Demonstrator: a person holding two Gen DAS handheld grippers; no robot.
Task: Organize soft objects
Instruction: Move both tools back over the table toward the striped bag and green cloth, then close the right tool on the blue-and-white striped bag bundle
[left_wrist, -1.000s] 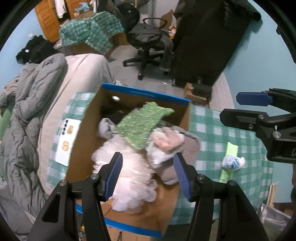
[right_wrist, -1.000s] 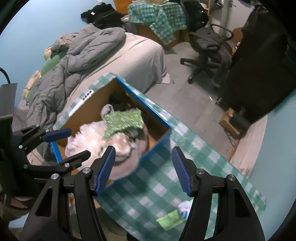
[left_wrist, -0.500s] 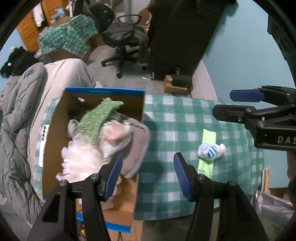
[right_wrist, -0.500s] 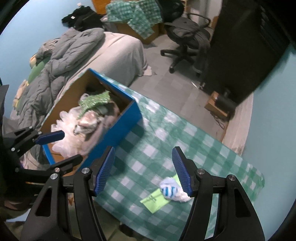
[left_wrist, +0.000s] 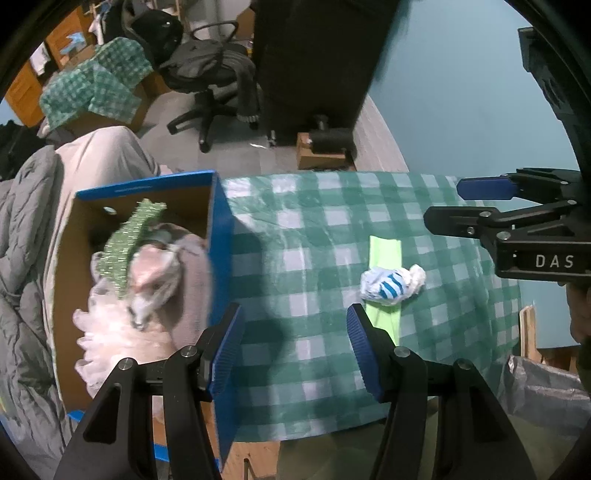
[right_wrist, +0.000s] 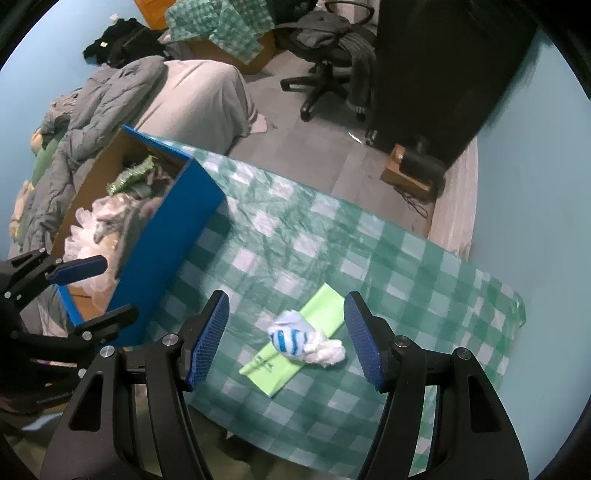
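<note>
The checked surface (right_wrist: 369, 258) fills the frame's middle, with the blue cardboard box (right_wrist: 173, 236) of soft things at its left. Low centre, a balled blue-striped sock (right_wrist: 295, 338) lies on a green sheet (right_wrist: 295, 343). The right gripper (right_wrist: 286, 341) frames it with empty, wide jaws; it should descend squarely and pinch only cloth. The left gripper (left_wrist: 295, 350) hangs spread and empty.
</note>
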